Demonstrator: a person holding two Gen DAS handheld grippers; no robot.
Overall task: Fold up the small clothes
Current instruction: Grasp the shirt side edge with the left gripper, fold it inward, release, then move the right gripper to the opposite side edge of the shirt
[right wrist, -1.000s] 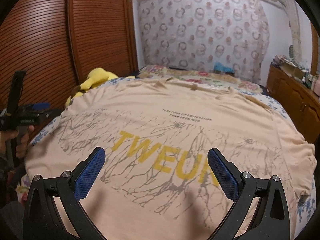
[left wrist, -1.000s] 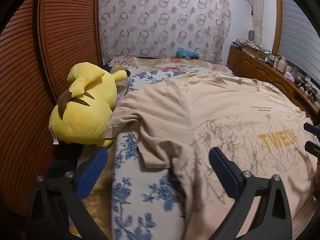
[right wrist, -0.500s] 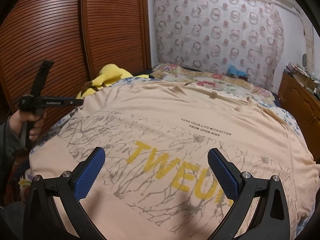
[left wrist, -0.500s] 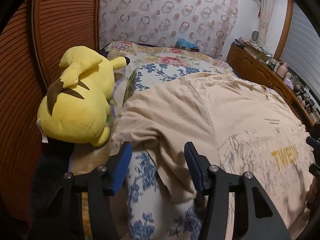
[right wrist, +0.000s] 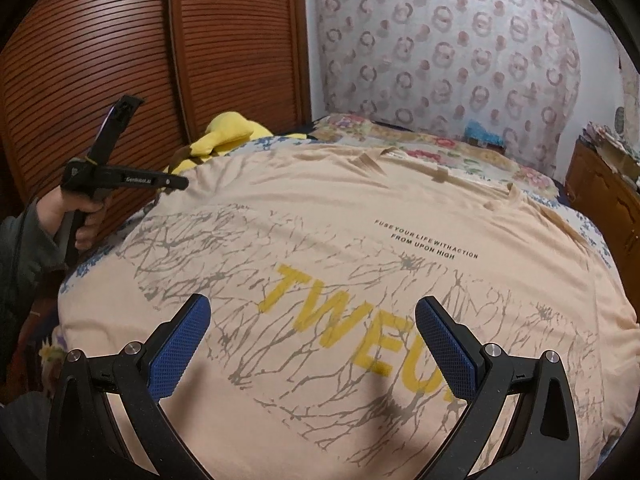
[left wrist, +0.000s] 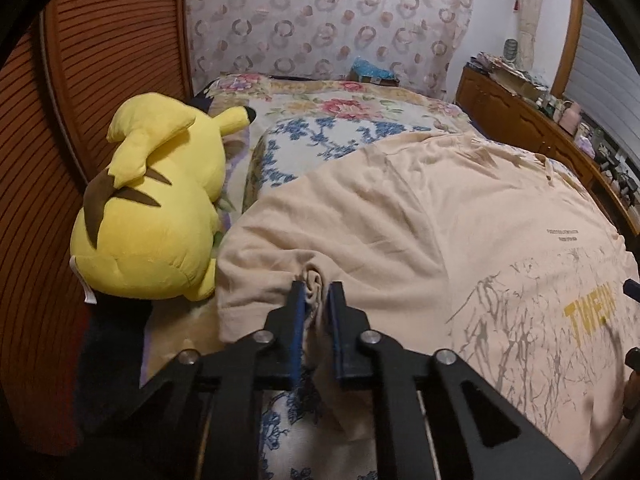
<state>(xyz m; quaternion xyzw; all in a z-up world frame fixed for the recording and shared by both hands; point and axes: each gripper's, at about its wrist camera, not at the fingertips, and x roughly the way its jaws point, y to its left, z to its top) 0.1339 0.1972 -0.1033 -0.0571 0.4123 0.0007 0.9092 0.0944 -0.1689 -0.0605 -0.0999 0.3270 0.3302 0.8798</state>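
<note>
While the peach T-shirt lies spread print side up across the floral bedspread, the left gripper sits at the shirt's sleeve edge with its jaws closing, and a bunched fold of sleeve fabric is pinched between the blue pads. The right gripper hovers over the lower part of the shirt, just below the yellow lettering, with its fingers spread wide and nothing between them. A yellow plush toy lies on the bed beside the sleeve, against the wooden slatted door.
</note>
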